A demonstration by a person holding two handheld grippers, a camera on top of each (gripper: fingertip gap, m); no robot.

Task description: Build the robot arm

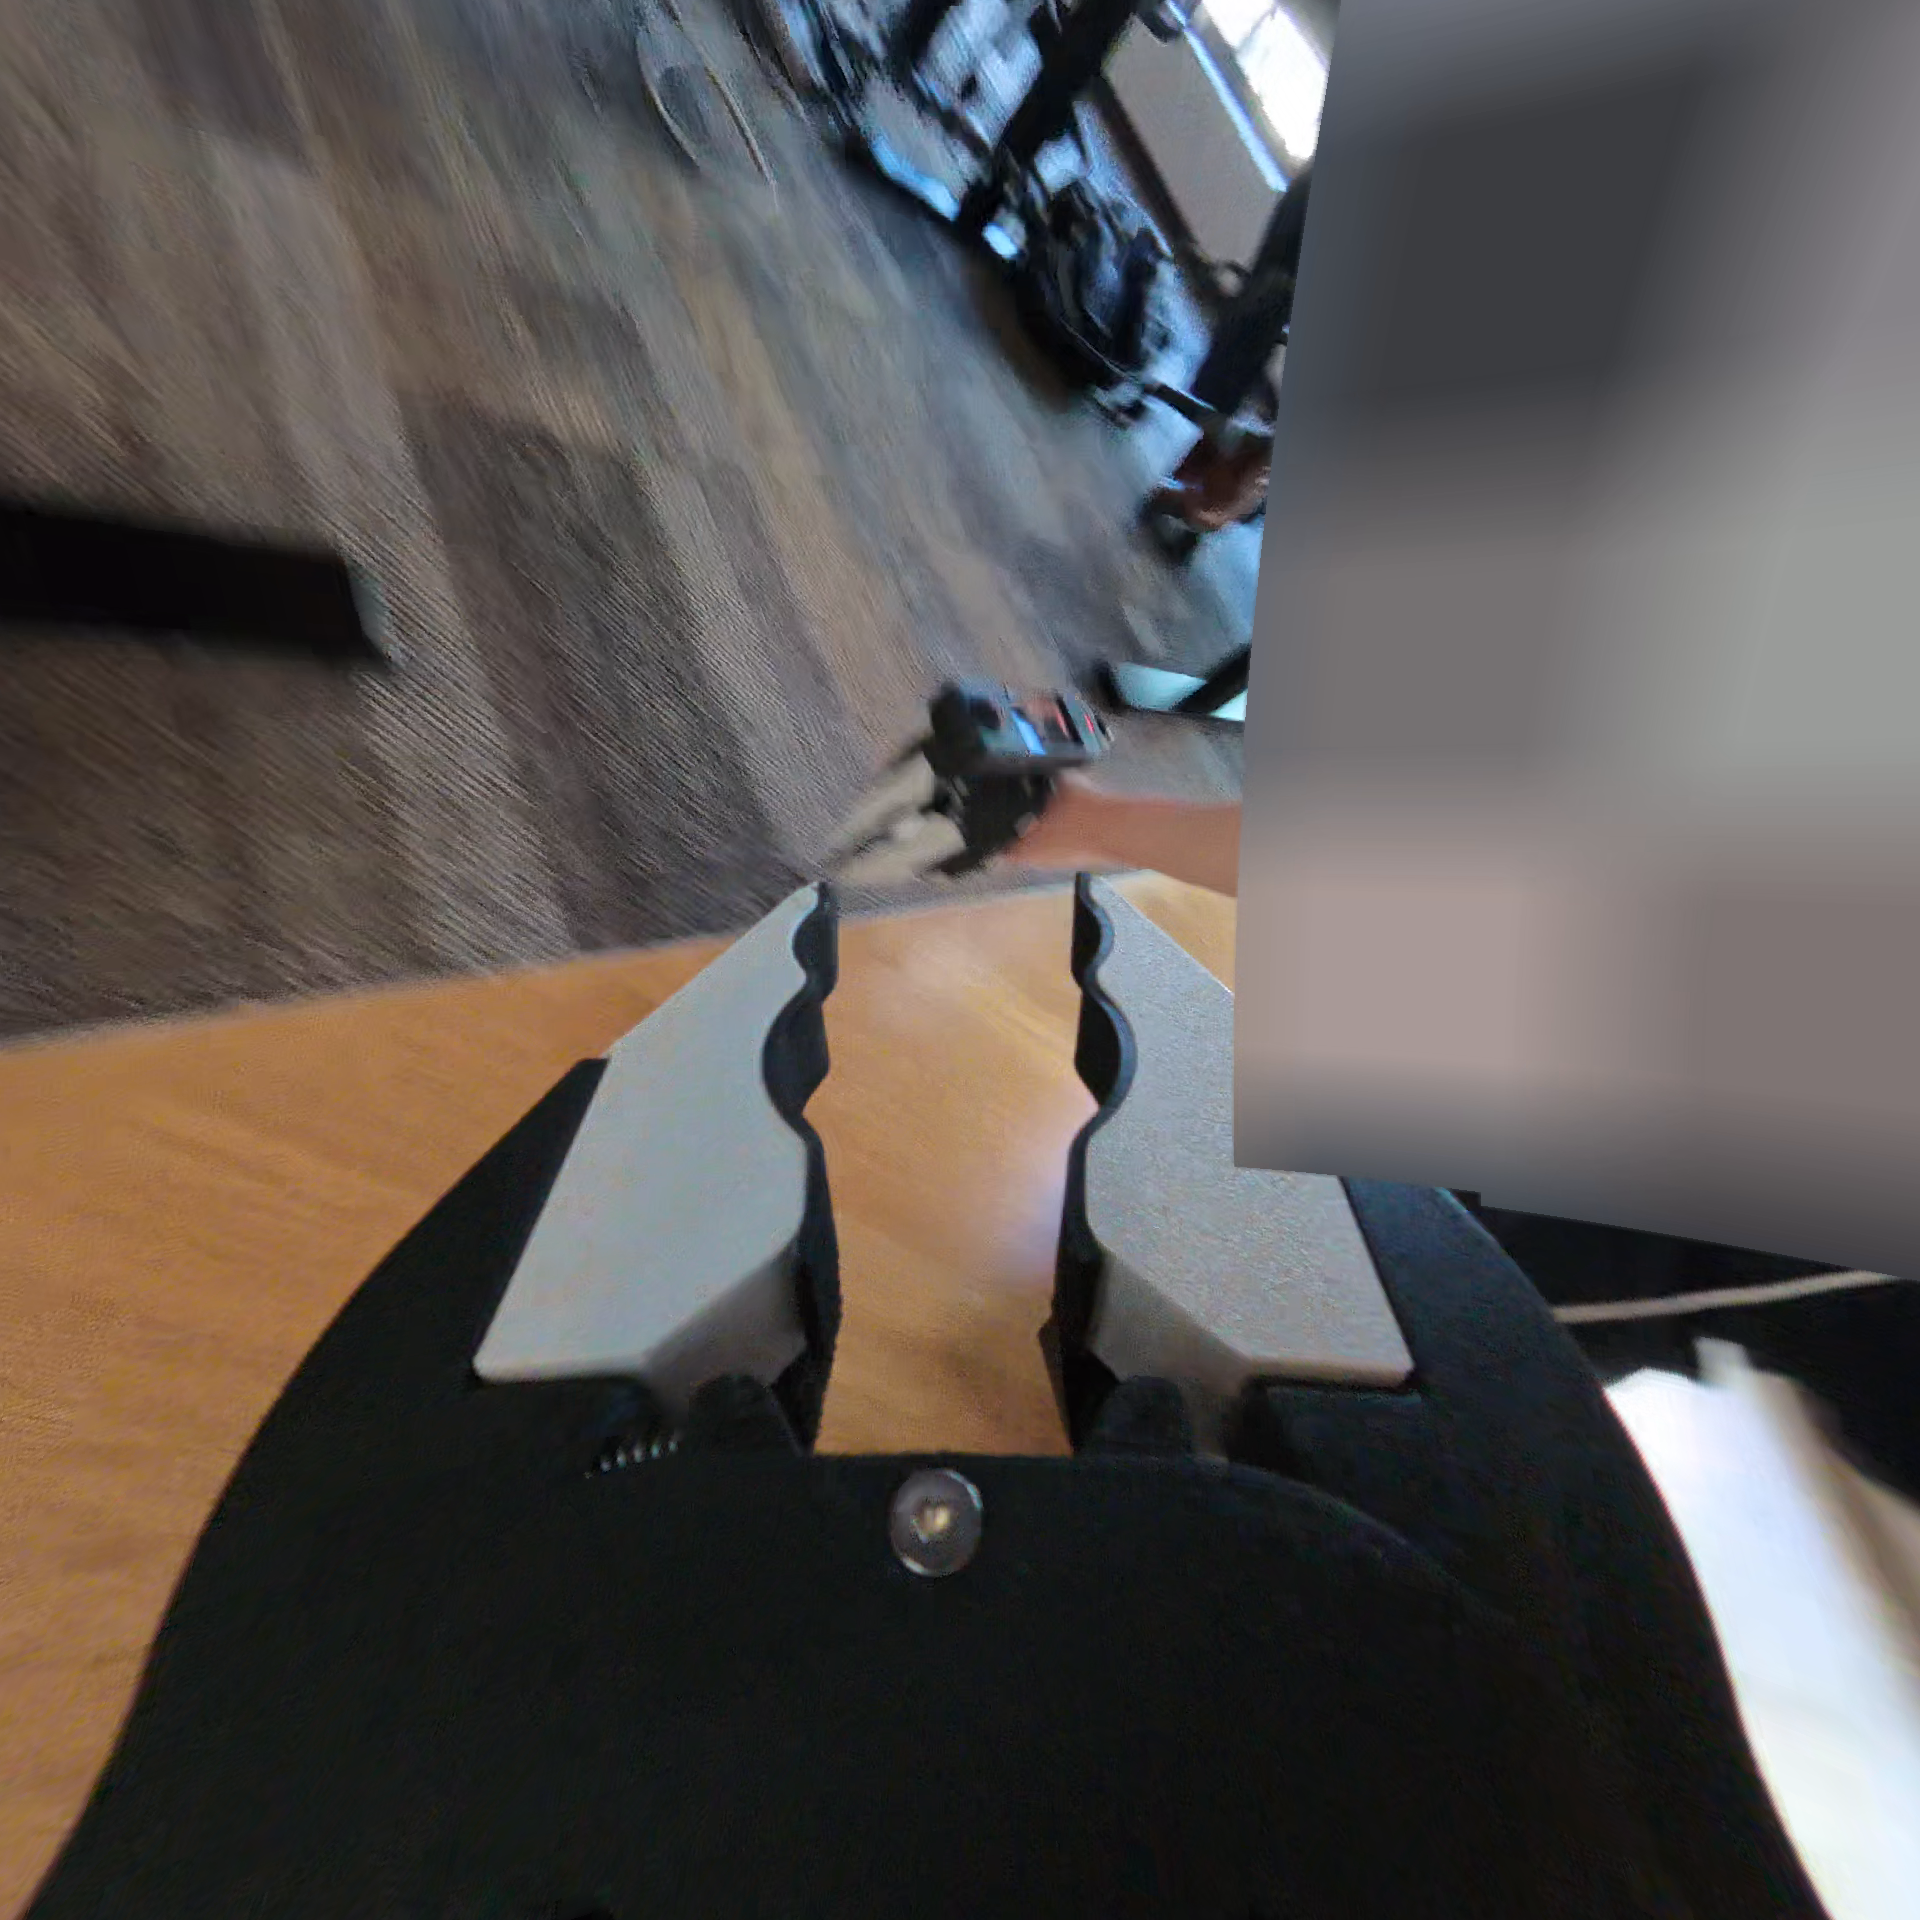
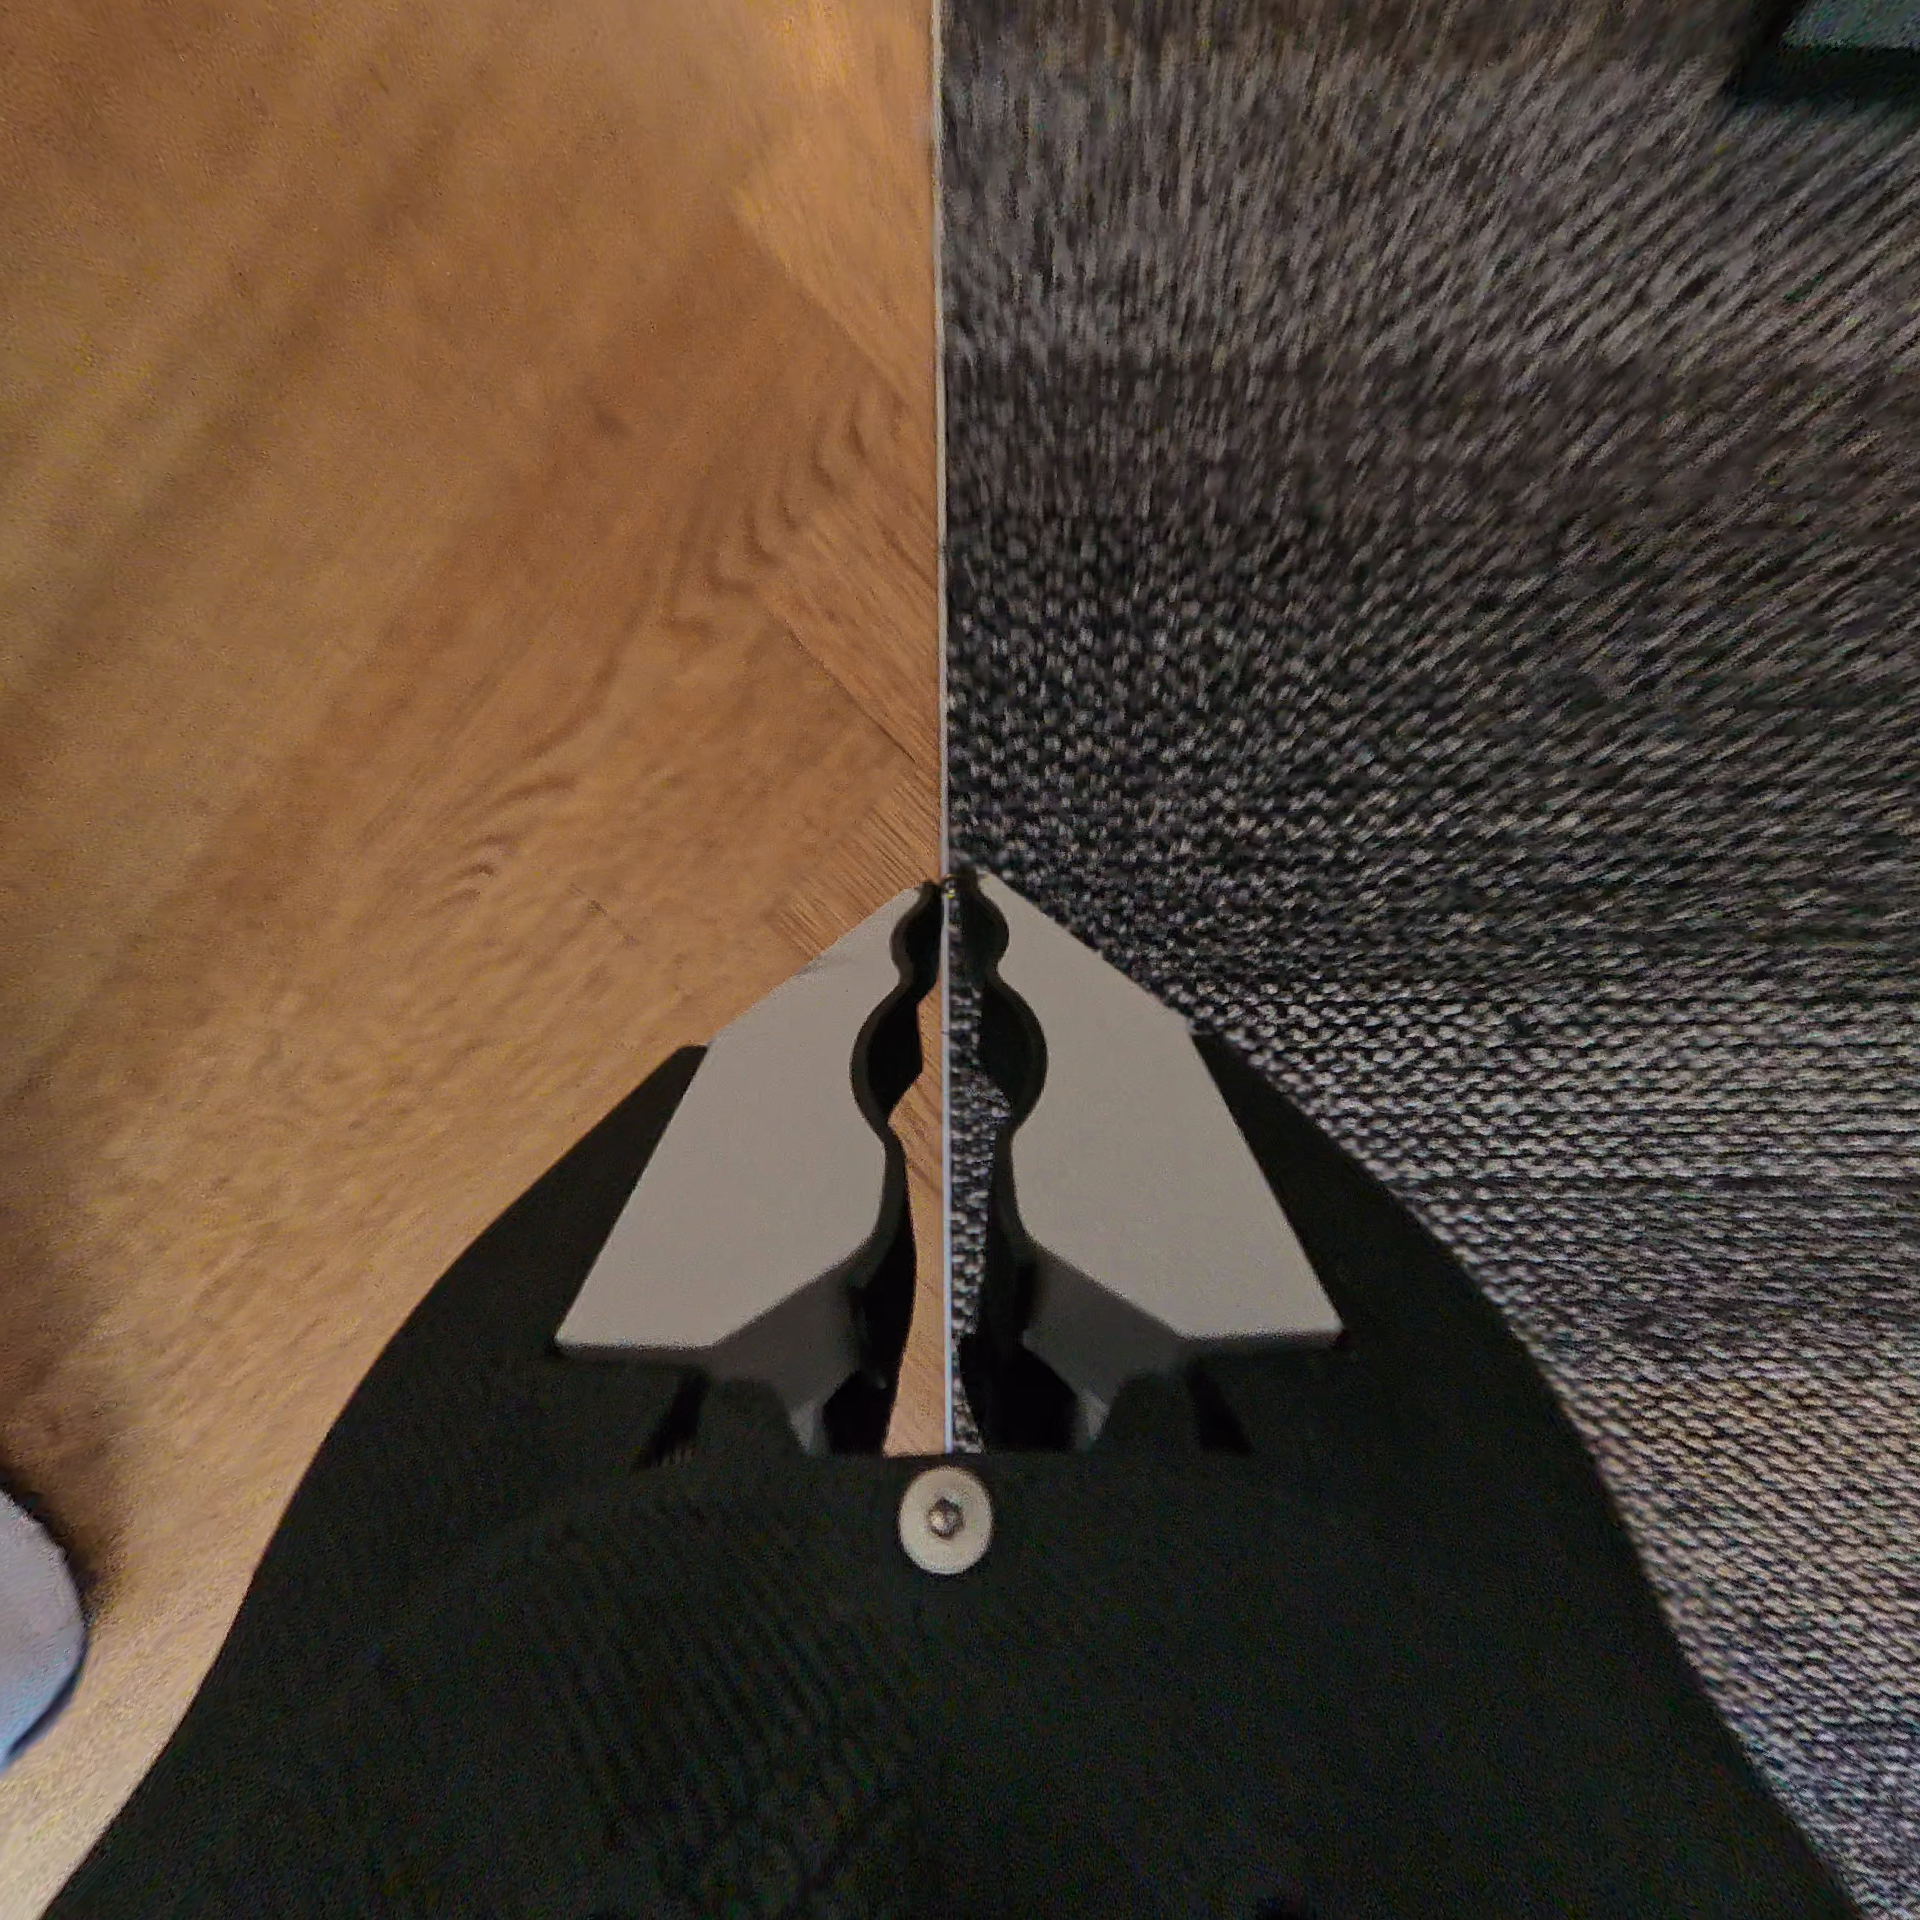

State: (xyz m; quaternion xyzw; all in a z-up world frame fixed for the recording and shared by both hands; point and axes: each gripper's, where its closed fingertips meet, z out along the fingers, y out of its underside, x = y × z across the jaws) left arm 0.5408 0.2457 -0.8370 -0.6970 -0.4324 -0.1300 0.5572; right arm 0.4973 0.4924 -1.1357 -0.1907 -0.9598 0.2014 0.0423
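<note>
My left gripper (image 1: 953,891) is open and empty, with a wide gap between its grey fingers (image 1: 707,1122). It hovers over a wooden table (image 1: 260,1195) near the table's edge. My right gripper (image 2: 951,883) is shut with its tips touching and nothing between them. It points down along the table's edge (image 2: 940,416), with the wooden table top (image 2: 416,520) on the left and grey carpet (image 2: 1455,623) on the right. In the left wrist view, the right gripper (image 1: 997,748) shows farther off, blurred, held by a person's arm (image 1: 1143,831).
Grey carpet (image 1: 416,312) lies beyond the table. A black bar (image 1: 177,577) juts in at the left. Dark chairs or equipment (image 1: 1049,218) stand far off. Something white (image 1: 1787,1558) lies at the lower right. A pale grey thing (image 2: 31,1621) shows at the right wrist view's lower left.
</note>
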